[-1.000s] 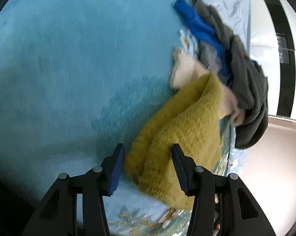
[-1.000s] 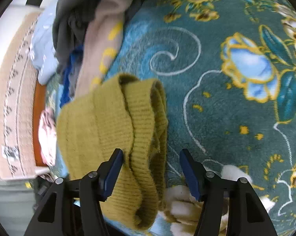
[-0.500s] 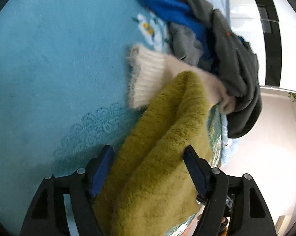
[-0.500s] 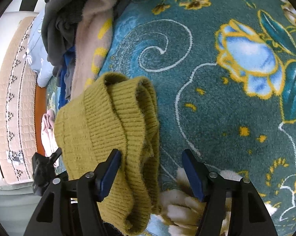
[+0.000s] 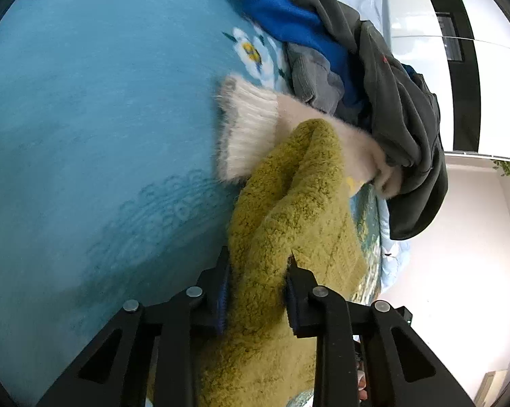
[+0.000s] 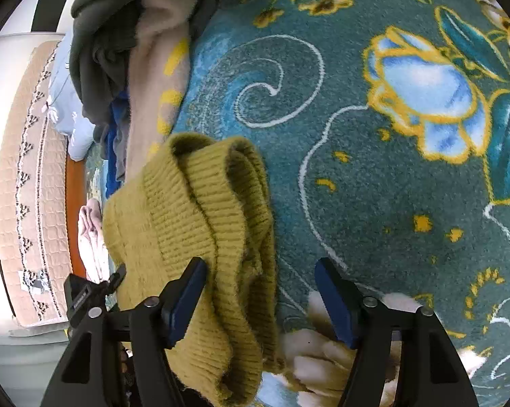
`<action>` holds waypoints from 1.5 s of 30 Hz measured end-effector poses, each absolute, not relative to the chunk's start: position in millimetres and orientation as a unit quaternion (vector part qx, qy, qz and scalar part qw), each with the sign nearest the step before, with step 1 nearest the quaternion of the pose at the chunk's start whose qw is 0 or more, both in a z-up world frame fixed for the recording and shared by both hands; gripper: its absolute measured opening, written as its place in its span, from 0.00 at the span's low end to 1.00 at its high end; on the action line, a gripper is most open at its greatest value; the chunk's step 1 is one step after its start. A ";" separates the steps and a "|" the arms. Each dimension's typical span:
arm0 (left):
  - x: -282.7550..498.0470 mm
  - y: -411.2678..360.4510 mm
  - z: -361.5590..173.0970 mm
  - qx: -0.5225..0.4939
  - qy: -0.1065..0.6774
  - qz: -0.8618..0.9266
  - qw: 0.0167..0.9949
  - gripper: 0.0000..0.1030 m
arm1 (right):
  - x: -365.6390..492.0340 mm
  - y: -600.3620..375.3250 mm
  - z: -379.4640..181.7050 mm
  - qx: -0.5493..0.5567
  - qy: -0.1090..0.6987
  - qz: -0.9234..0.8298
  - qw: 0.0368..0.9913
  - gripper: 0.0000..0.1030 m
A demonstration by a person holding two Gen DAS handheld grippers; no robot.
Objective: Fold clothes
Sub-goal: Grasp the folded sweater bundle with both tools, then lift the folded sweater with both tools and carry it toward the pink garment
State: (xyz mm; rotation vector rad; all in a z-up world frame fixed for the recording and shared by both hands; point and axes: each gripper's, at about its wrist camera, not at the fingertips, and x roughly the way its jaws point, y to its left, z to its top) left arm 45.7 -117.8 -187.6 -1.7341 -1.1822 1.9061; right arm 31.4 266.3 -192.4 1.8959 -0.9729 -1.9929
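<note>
Olive-green knitted sweater (image 5: 288, 224) is the piece you are working on, and it lies bunched on the blanket-covered bed, just in front of the heap of unfolded clothes (image 5: 383, 78). One part rests on the plain turquoise blanket (image 5: 85, 118) and its ribbed hem (image 6: 200, 203) on the floral blanket (image 6: 373, 203).

A second ago your left hand-held gripper (image 5: 256, 291) stood with the knit loose between wide jaws. Half a second ago the jaws were spread wider, and they have just been closing. Now they stand narrow, with a thick roll of the green knit pinched between the pads. So you have a grip on that side of the sweater.

Your right hand-held gripper (image 6: 260, 295) has not followed. Its jaws have just been opening a little further and stand wide. The doubled ribbed hem lies between them against the left pad, while the right pad sits well clear over the floral pattern. Nothing is clamped there yet.

In my judgement, the pickup is only half made. Lifting now would hang the sweater from one point and let the hem sag. Closing the right jaws on the ribbed edge would probably come first, so you can spread the garment flat.

The cream fuzzy cuff (image 5: 248, 132) touches the far end of the green knit, so it may drag along when you pull.
</note>
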 end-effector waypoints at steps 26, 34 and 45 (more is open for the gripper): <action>48.6 -116.8 -201.3 -0.611 -0.434 0.646 0.146 0.53 | 23.7 241.2 -215.1 0.628 -0.391 -0.644 0.194 0.60; 50.0 -109.3 -192.7 -0.615 -0.395 0.664 0.155 0.54 | 22.4 239.8 -212.1 0.629 -0.382 -0.653 0.177 0.50; 60.7 -104.6 -168.3 -0.600 -0.335 0.708 0.163 0.33 | 19.3 236.0 -193.7 0.628 -0.371 -0.664 0.163 0.33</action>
